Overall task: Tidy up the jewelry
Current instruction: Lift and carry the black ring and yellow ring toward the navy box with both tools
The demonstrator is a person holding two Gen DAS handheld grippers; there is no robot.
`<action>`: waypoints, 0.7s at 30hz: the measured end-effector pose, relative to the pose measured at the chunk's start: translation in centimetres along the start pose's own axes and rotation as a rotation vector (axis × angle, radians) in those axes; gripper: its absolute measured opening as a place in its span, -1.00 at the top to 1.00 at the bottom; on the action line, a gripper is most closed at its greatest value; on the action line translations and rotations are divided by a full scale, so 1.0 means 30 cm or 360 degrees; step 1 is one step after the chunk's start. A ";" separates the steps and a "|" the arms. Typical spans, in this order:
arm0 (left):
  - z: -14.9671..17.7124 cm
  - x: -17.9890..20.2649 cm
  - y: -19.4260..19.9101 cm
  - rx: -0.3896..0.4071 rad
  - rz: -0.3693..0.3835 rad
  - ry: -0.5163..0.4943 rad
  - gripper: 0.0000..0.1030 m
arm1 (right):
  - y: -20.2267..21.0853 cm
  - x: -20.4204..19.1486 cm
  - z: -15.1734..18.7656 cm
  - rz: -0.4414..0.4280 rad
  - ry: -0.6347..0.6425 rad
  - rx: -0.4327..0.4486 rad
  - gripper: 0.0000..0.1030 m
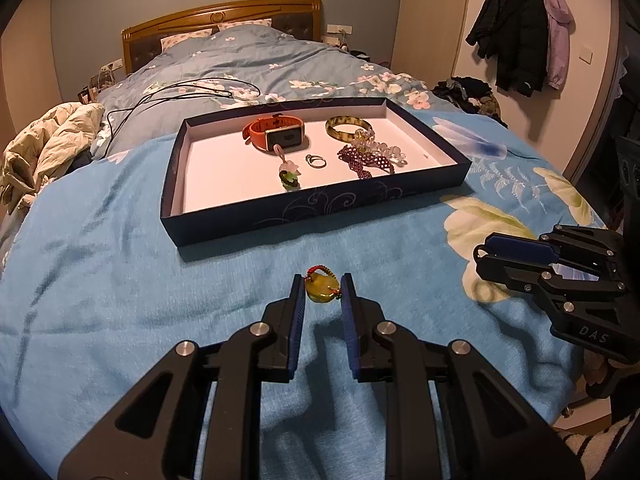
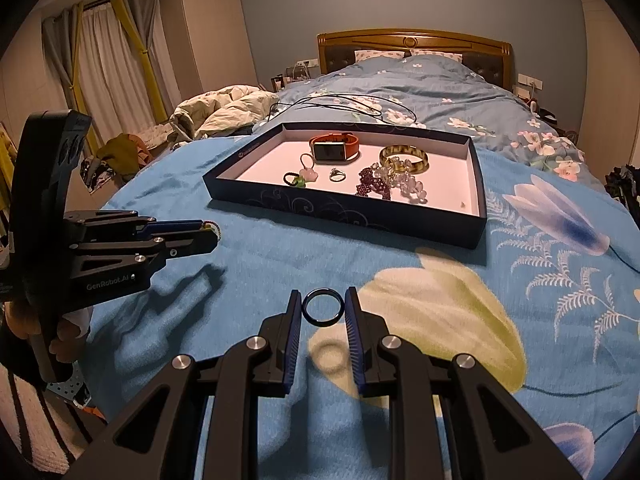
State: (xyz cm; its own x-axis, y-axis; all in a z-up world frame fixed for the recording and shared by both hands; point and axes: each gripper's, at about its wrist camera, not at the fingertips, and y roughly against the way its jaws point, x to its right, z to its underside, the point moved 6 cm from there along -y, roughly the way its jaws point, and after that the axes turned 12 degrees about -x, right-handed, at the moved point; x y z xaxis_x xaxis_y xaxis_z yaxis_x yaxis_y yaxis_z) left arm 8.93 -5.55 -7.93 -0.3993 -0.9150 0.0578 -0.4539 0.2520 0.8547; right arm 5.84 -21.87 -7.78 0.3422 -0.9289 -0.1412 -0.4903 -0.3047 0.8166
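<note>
Here the left gripper (image 1: 322, 289) pinches a yellow pendant (image 1: 321, 290) between its fingers, and the right gripper (image 2: 323, 306) clamps a dark ring (image 2: 323, 307). Both are held over bare blue blanket (image 1: 120, 240), just short of the tray's (image 1: 304, 208) near wall.

A tray (image 1: 316, 210) sits on the bed (image 1: 120, 280) in the middle of the left wrist frame, with cables (image 1: 180, 94) behind it. Inside it, a watch (image 1: 276, 132) lies at the back left, a bangle (image 1: 349, 126) to its right, a ring (image 1: 316, 161) before the watch, a charm (image 1: 289, 174) left of the ring, and beads (image 1: 372, 156) right of it. A pendant (image 1: 322, 289) sits between the left claw's (image 1: 322, 296) fingers, low centre. In the right wrist frame, a hoop (image 2: 323, 307) sits between the right claw's (image 2: 323, 312) fingers, before the tray.
</note>
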 end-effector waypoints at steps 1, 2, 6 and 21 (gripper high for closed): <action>-0.001 0.000 0.000 0.0002 -0.0003 0.0001 0.65 | 0.002 0.002 -0.003 -0.0002 -0.0002 0.0002 0.61; -0.004 -0.001 0.002 0.0005 -0.0007 0.0003 0.65 | 0.003 0.001 -0.005 -0.0002 -0.0001 0.0004 0.61; -0.013 0.000 0.014 0.0020 -0.0002 0.0008 0.65 | 0.009 -0.002 -0.016 0.0000 0.0008 0.0017 0.61; -0.066 -0.009 0.063 0.0117 -0.0011 0.0042 0.65 | 0.032 -0.003 -0.076 0.0009 0.0022 0.0088 0.61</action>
State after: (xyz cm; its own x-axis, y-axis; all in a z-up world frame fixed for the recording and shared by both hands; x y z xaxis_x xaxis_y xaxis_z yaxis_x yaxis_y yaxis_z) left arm 9.75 -5.44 -5.31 -0.3750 -0.9247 0.0663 -0.5143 0.2670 0.8150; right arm 7.17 -21.60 -5.72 0.3500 -0.9279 -0.1286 -0.5356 -0.3109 0.7852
